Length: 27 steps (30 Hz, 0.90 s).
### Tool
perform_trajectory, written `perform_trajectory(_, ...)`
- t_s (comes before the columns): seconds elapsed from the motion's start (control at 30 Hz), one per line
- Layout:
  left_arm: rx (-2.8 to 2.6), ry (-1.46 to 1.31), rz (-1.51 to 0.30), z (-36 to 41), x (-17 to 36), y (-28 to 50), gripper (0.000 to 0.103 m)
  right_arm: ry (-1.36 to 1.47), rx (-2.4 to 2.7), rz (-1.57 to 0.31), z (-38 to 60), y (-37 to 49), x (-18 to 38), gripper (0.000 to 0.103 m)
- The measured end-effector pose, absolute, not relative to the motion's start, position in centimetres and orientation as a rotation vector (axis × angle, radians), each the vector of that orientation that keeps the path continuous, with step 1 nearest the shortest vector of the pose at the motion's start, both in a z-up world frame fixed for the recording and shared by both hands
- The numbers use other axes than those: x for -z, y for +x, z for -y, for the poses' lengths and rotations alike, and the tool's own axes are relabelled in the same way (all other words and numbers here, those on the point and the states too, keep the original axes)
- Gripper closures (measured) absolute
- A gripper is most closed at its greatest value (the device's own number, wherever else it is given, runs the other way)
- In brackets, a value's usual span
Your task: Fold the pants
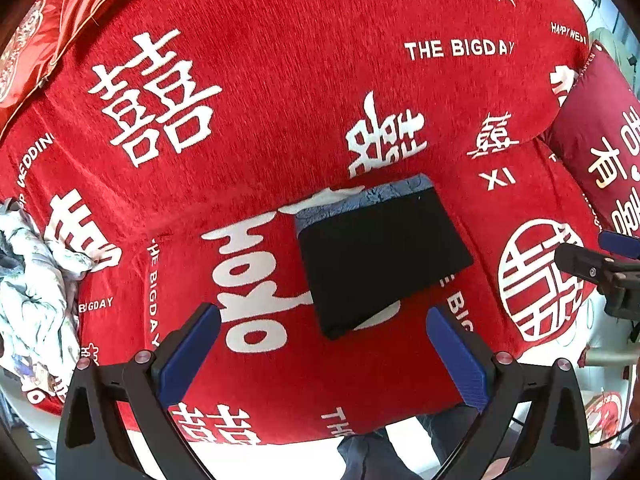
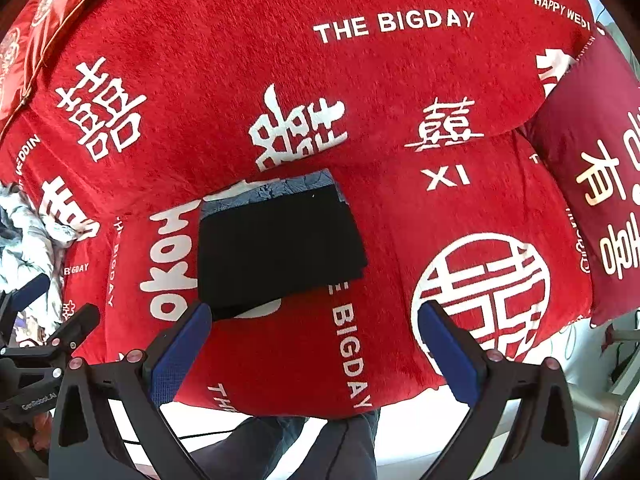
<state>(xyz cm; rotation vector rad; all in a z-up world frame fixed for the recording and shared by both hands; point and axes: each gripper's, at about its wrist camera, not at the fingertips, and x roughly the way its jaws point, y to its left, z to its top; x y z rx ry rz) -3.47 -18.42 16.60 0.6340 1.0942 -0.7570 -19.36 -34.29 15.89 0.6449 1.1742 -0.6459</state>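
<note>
The black pants (image 1: 380, 256) lie folded into a compact rectangle on the red sofa seat (image 1: 280, 360), on top of a folded blue patterned garment (image 1: 360, 200) whose far edge shows. They also show in the right wrist view (image 2: 276, 248). My left gripper (image 1: 324, 352) is open and empty, hovering above the seat in front of the pants. My right gripper (image 2: 316, 344) is open and empty, just in front of and right of the pants (image 2: 276, 248); it appears at the right edge of the left wrist view (image 1: 600, 260).
A red cover with white lettering drapes the sofa backrest (image 1: 300, 80). A dark red cushion (image 2: 592, 184) leans at the right. A crumpled pale patterned cloth (image 1: 32, 280) lies at the left. A red satin pillow (image 1: 48, 20) sits top left. The seat's front edge (image 2: 280, 408) is near.
</note>
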Motion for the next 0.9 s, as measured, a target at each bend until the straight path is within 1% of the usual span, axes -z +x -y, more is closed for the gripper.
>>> perform_trajectory(0.47,0.75,0.641,-1.135,19.0,-15.5,-3.6,0.0,0.628,0.659,-1.214,33.8,-20.0,-15.5,0.0)
perform_trajectory(0.9,0.697,0.612,-1.197,17.6,-14.1,-3.2,0.0,0.566,0.597,-1.271,32.3,-17.9,-14.3,0.0)
